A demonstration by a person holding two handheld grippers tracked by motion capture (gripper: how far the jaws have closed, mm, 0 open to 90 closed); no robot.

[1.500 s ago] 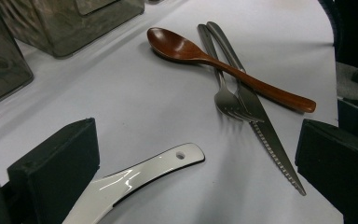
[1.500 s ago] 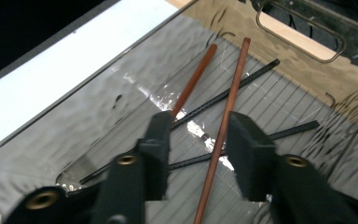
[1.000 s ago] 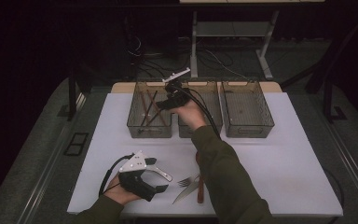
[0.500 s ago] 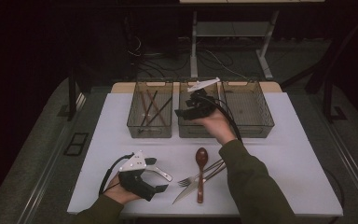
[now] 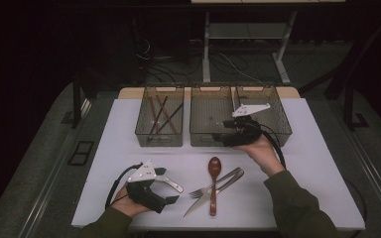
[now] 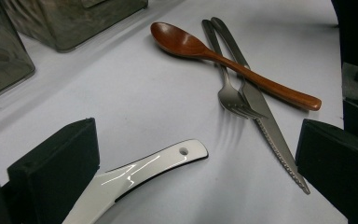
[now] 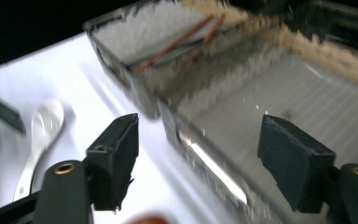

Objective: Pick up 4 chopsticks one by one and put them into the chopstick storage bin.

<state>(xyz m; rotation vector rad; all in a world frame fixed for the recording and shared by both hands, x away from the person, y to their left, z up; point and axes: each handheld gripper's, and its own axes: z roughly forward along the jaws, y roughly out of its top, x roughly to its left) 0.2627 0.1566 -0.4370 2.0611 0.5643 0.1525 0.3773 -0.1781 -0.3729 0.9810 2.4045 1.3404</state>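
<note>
Wooden spoon [image 5: 213, 174], one fork [image 5: 213, 185], one knife [image 5: 209, 194], three bins [image 5: 211, 119].

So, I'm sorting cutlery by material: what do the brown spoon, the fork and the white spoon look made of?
Brown spoon: apparently wood, smooth reddish-brown with a soft sheen. Fork: metal, probably steel, grey and reflective. White spoon: glossy white with sharp highlights, ceramic or melamine; I can't tell which.

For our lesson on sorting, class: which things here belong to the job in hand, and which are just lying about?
Job: white spoon, wooden spoon, fork, knife, chopsticks, bins.
Lying about: floor cables, stand behind the table.
</note>
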